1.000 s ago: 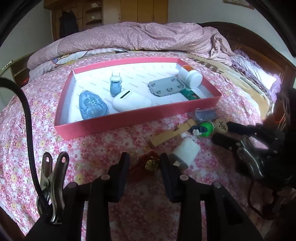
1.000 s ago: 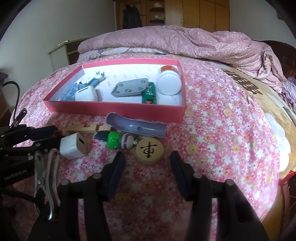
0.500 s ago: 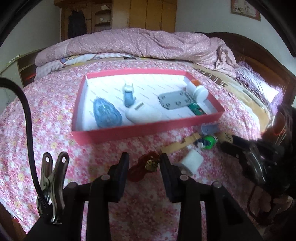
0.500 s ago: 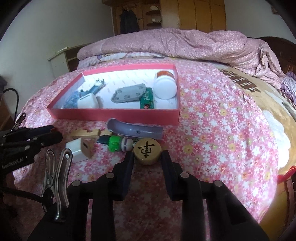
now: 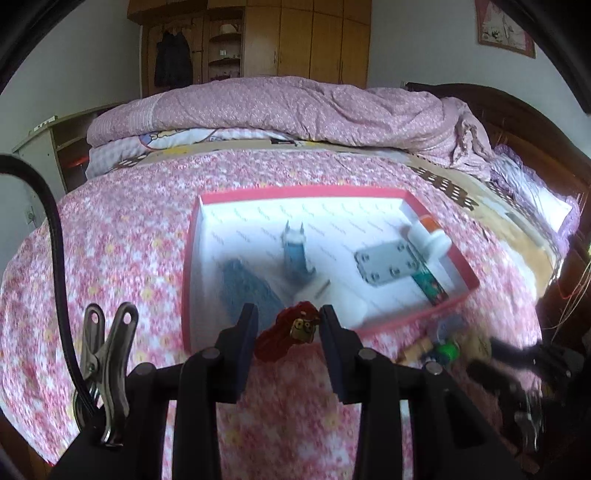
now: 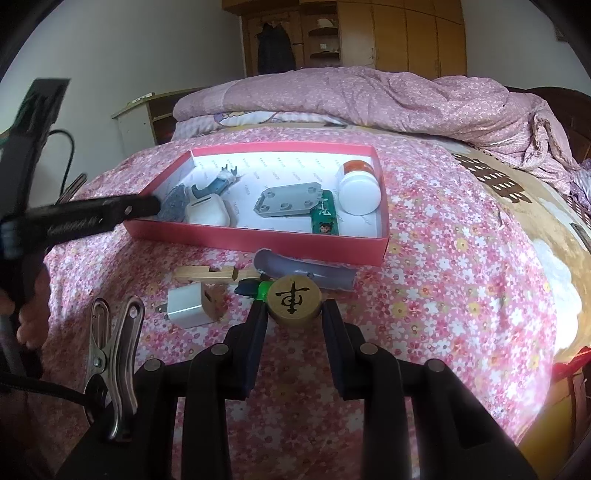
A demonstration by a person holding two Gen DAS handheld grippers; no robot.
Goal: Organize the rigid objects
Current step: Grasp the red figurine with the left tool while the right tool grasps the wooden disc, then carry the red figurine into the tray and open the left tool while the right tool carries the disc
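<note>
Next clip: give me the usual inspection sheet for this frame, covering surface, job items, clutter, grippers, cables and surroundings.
Surface: bed with pink floral bedspread.
Job's things: pink tray holds a white bottle, grey plate, green card, white case and blue items. On the bedspread: white charger, wooden piece, grey curved part, green toy.
Clutter: nothing seen.
Grippers: left gripper shut on a red figure, raised near the tray's front edge; right gripper shut on a wooden chess disc.
Cables: black cable beside the left gripper.
Surroundings: rumpled quilt, wooden wardrobe.
</note>
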